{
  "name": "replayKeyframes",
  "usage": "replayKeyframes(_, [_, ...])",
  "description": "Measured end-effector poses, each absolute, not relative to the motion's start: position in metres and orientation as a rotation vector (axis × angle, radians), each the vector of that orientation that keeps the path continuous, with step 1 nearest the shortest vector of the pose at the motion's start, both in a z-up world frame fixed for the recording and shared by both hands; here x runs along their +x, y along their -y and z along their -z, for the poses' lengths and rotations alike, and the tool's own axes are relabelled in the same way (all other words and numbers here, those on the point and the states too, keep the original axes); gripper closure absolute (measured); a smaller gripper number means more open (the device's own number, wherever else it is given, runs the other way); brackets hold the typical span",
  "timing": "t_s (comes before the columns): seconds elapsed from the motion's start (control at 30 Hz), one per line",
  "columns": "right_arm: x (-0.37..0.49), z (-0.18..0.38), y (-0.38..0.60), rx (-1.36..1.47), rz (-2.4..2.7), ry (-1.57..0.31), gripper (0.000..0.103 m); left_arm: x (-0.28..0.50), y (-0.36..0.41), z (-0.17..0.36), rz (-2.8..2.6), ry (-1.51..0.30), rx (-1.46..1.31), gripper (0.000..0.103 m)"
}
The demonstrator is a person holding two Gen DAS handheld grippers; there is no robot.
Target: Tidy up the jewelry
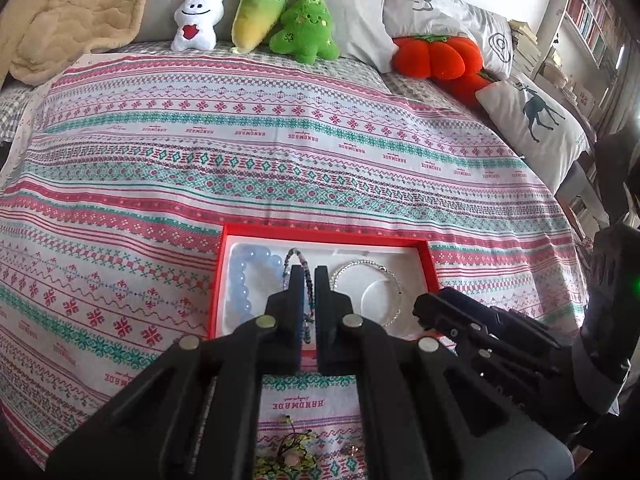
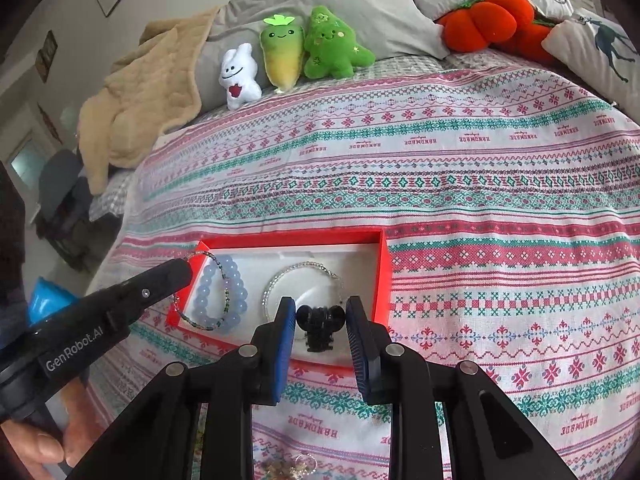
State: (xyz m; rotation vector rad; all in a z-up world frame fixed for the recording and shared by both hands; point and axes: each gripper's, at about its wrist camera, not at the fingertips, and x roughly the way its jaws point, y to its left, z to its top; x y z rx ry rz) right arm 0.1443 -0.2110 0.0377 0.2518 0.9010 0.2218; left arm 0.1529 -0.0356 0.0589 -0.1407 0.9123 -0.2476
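My left gripper (image 1: 308, 276) is clenched on a thin strand of small multicoloured beads (image 1: 307, 292), its black fingers pinched nearly together over the open red cardboard box (image 1: 218, 280) with the white lining. From my right-wrist view the same strand (image 2: 222, 280) hangs as a loop off that gripper's tip (image 2: 182, 274) and drapes across the pale blue round-bead bracelet (image 2: 220, 296), which lies at the left end of the box (image 2: 384, 272).

My right gripper (image 2: 320, 322) stands part open, its blue pads either side of a small black plastic claw hair clip (image 2: 320, 326). The clip sits in the near part of the box, and I cannot tell whether the pads touch it. Just behind the clip a silver-coloured sparkling chain bracelet (image 2: 296, 276) lies in a ring on the white lining.

The box rests on a white bedspread banded with red and teal patterns (image 2: 480, 184). At the near edge of both views a few more small pieces (image 1: 288, 452) lie on the cloth, too blurred to name. A person's hand (image 2: 44, 444) grips the left tool's handle at lower left.

At the head of the bed, a white rabbit plush (image 1: 198, 18), a yellow-green carrot plush (image 1: 258, 10) and a green tree plush (image 1: 306, 26) lean against grey pillows (image 1: 352, 12).
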Motion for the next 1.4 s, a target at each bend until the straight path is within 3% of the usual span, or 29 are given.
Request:
replayKeyframes(0.67, [0.118,-0.044,0.222,0.312,-0.234,-0.93,0.068,0.142,-0.006,-0.064,0.227,-0.955,-0.199,0.091])
replayKeyframes(0.73, [0.115,-0.039,0.219,0.298,-0.236,-0.956,0.068,0.139,-0.006,-0.062,0.238,-0.972,-0.194,0.089])
replayKeyframes(0.83, [0.11,-0.03,0.215,0.283,-0.251,-1.011,0.068,0.133,-0.002,-0.054,0.247,-1.033,-0.139,0.077])
replayKeyframes(0.97, [0.1,-0.028,0.211,0.261,-0.277,-1.041,0.06,0.124,0.006,-0.038,0.275,-1.128,-0.075,0.076])
replayKeyframes(1.23, [0.091,-0.021,0.21,0.246,-0.299,-1.098,0.059,0.103,0.015,-0.022,0.293,-1.215,-0.016,0.076])
replayKeyframes(1.4, [0.089,-0.012,0.202,0.195,-0.296,-1.158,0.056,0.093,0.018,-0.015,0.281,-1.238,0.006,0.067])
